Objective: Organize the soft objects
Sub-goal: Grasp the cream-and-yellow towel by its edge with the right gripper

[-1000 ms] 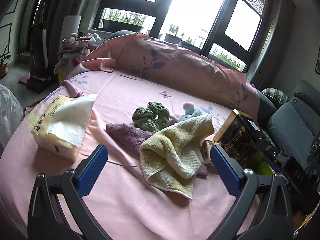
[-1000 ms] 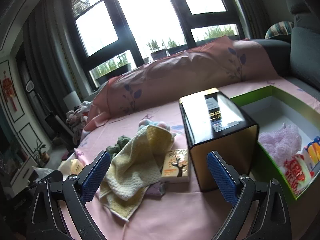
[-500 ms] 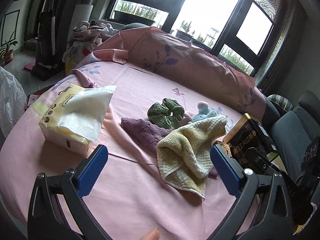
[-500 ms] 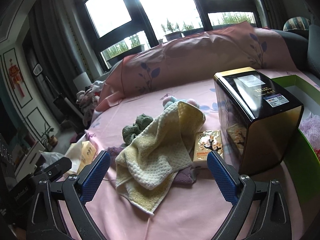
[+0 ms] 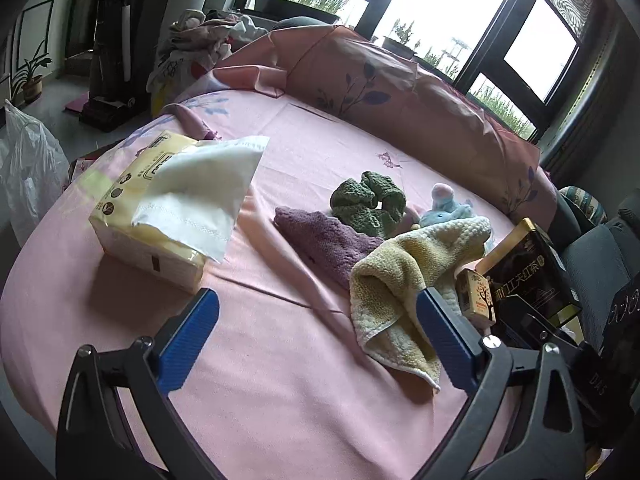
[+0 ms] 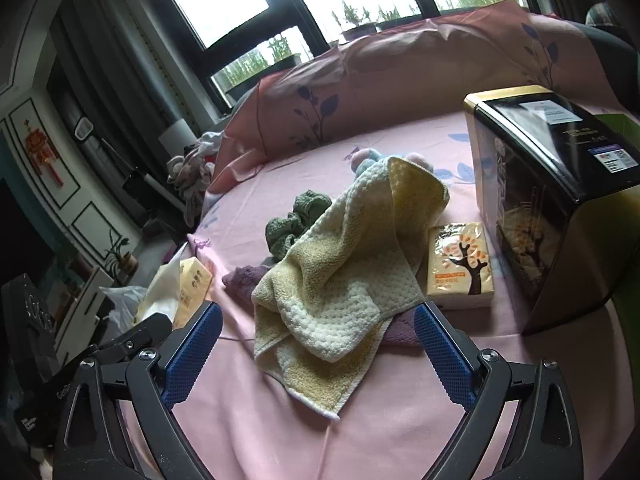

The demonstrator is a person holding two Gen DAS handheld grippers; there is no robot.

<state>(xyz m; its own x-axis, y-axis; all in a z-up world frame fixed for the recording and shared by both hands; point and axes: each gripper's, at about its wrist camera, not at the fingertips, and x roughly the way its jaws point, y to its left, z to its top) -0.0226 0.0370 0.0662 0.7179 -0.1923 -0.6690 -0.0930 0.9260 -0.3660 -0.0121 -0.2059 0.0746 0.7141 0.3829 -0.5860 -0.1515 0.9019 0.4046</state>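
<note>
On the round pink bed [image 5: 280,360], your left gripper [image 5: 316,336] hovers above bare sheet with its blue pads [image 5: 188,340] spread wide and just starting to draw together, nothing between them. Your right gripper [image 6: 316,352] also stands spread and empty, its pads [image 6: 444,356] flanking the near end of the yellow towel [image 6: 344,280] without touching it.

That towel lies crumpled at the middle of the bed, draped over a purple cloth [image 5: 324,240] whose far end sticks out to the left. Just beyond sit a green knitted scrunchie [image 5: 366,202] and a small blue-and-pink plush toy [image 5: 444,206], partly hidden behind the towel's raised corner.

A small tissue pack with a tree print [image 6: 460,266] lies just beside the towel, touching its edge. Next to it stands a black-and-gold tea box [image 6: 540,184]. A large yellow tissue pack [image 5: 148,208], one white sheet pulled out, rests well apart on the bed's left side.
</note>
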